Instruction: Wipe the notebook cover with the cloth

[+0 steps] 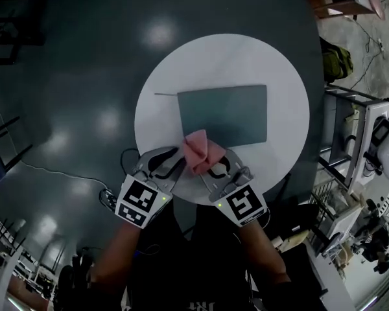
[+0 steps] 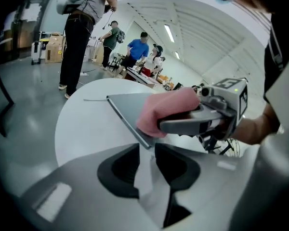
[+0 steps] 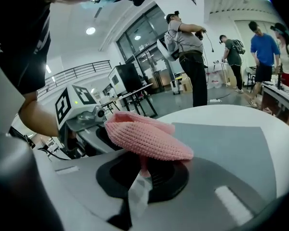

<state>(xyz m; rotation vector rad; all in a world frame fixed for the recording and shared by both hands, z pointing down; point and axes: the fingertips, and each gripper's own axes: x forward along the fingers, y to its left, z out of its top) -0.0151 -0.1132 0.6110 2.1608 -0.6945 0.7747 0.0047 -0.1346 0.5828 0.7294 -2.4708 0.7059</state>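
Note:
A grey notebook [image 1: 223,115] lies flat in the middle of a round white table [image 1: 155,122]. A pink knitted cloth [image 1: 201,149] hangs over the notebook's near edge, and my right gripper [image 1: 206,164] is shut on it. In the right gripper view the cloth [image 3: 144,136] bunches above the jaws [image 3: 144,163], which pinch its lower fold, with the notebook [image 3: 226,148] beyond. My left gripper [image 1: 174,159] sits just left of the cloth, near the notebook's near left corner. Its jaws [image 2: 147,148] stand open with nothing between them; the cloth [image 2: 164,109] and notebook [image 2: 127,105] are ahead.
A thin strip [image 1: 165,94] sticks out from the notebook's far left corner. Shelves and equipment [image 1: 363,148] crowd the floor right of the table. A cable [image 1: 52,170] runs on the floor at left. Several people [image 2: 82,28] stand beyond the table.

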